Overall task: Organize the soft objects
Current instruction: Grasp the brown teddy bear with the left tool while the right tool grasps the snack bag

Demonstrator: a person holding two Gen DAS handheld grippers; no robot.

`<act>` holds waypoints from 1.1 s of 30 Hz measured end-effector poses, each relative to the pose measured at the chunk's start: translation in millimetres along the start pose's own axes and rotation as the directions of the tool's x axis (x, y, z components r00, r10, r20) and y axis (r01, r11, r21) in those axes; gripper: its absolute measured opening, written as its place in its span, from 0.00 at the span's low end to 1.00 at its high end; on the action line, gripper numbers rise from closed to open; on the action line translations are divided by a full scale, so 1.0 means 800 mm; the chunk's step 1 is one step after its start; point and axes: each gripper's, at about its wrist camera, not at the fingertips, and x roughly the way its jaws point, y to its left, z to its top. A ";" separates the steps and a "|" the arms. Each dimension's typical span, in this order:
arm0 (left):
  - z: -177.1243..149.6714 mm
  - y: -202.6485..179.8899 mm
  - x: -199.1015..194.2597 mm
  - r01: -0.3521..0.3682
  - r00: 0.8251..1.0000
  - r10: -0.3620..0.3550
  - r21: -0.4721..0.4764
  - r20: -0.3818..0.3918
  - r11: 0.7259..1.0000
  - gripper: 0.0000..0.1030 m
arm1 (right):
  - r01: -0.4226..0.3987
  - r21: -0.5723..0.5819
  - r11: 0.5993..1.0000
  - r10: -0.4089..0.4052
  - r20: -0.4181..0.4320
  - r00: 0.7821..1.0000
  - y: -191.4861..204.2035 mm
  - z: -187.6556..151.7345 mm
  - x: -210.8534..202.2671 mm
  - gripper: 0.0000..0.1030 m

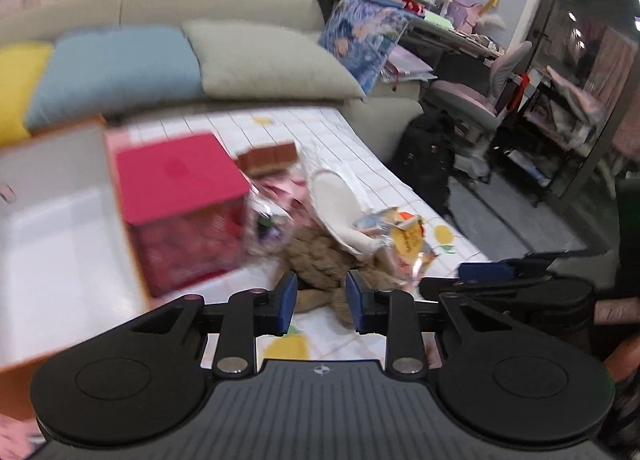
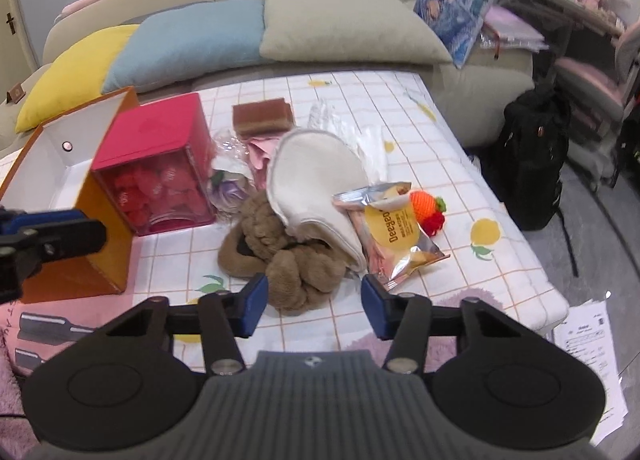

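The brown plush scarf (image 2: 280, 260) lies bunched near the table's (image 2: 460, 163) front edge, partly under a cream mitt (image 2: 316, 179), just beside a snack bag (image 2: 396, 227). It looks light, floppy and compressible, so it should sag; I'd pinch a thick fold at its near lump. Both the left gripper (image 1: 321, 296) and right gripper (image 2: 314, 302) hover with fingers apart, grasping nothing. An orange box (image 2: 72, 195) stands open at the left edge.

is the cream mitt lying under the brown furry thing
No, in the right wrist view the cream mitt lies on top of the brown furry thing, covering part of it.
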 end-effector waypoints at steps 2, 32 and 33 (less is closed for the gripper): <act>0.006 0.002 0.020 0.006 1.000 -0.007 -0.039 -0.023 0.999 0.34 | -0.010 -0.026 1.000 0.010 -0.004 1.000 -0.003 0.005 0.012 0.46; 0.007 -0.001 0.197 -0.079 0.954 0.008 -0.227 -0.298 0.971 0.83 | 0.012 0.090 0.996 0.006 -0.199 0.980 -0.100 0.051 0.168 0.54; 0.005 0.000 0.197 -0.078 0.954 0.005 -0.232 -0.300 0.970 0.83 | 0.018 0.086 0.996 0.000 -0.206 0.979 -0.099 0.051 0.169 0.54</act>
